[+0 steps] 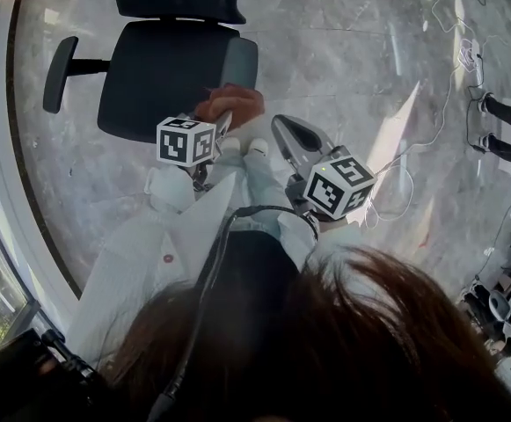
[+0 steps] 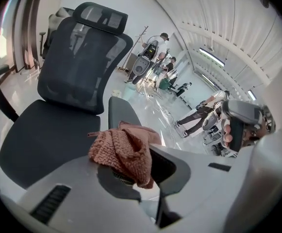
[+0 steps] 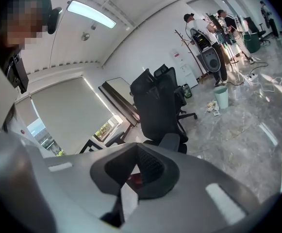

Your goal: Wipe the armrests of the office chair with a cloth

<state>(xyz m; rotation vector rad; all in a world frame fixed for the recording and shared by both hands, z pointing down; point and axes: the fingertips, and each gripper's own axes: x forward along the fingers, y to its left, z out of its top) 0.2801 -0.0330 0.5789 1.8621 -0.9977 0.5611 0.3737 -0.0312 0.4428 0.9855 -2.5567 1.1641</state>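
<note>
Gripping the cloth [image 2: 124,152] by a bunched fold, your left gripper [image 2: 129,174] holds it beside the near armrest [image 2: 123,114]; your right gripper [image 3: 137,174] has jaws together, empty. Risk: wiping friction may pull the cloth free.

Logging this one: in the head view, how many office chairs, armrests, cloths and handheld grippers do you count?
office chair: 1
armrests: 2
pink cloth: 1
grippers: 2, left gripper and right gripper
Total: 6
</note>
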